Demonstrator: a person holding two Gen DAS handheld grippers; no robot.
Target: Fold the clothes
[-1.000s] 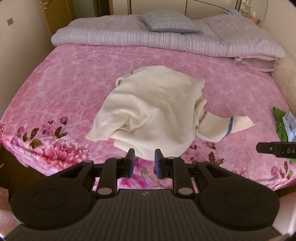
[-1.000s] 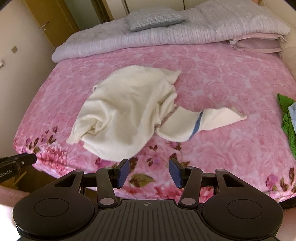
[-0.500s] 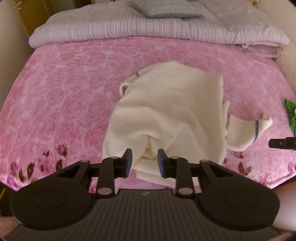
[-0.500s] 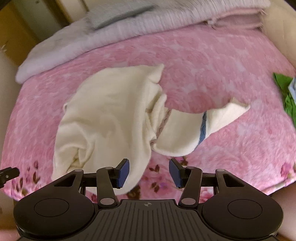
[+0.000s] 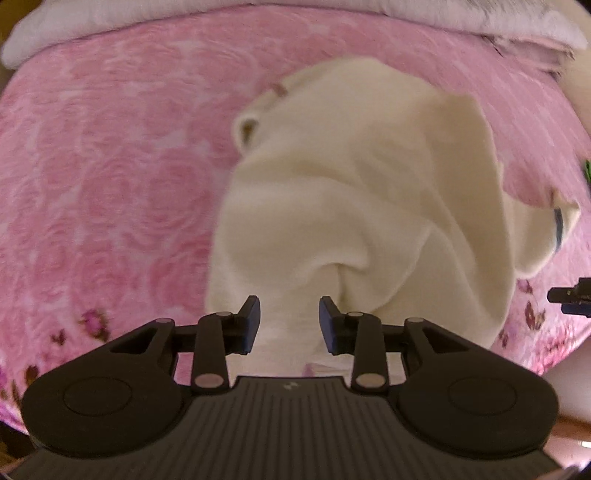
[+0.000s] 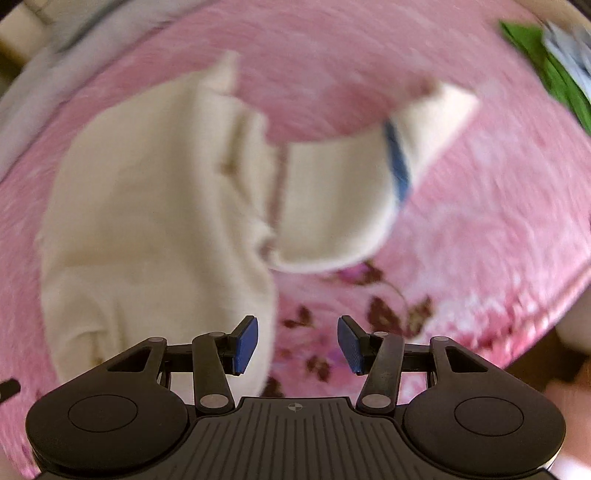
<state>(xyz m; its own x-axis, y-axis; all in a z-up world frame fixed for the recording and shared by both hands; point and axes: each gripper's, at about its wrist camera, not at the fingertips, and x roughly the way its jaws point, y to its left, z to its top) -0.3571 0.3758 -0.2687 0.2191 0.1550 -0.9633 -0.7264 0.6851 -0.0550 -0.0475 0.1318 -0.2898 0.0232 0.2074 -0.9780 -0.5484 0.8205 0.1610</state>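
Note:
A cream sweater (image 5: 354,206) lies crumpled on the pink floral bedspread (image 5: 110,166). One sleeve with a blue stripe (image 6: 397,162) stretches out to the right. My left gripper (image 5: 290,323) is open just above the sweater's near hem, nothing between its fingers. In the right wrist view the sweater (image 6: 155,206) fills the left half. My right gripper (image 6: 297,341) is open over the sweater's near right edge and the bedspread (image 6: 461,240), holding nothing. Both views are blurred by motion.
A grey-lilac quilt (image 5: 480,14) lies folded along the far side of the bed. Green and pale blue clothes (image 6: 554,74) sit at the bed's right edge. The right gripper's tip (image 5: 570,297) shows at the right of the left wrist view.
Both grippers have moved forward and down toward the sweater, which now looks much larger. The left gripper's jaws have spread a little wider. The sweater has not moved.

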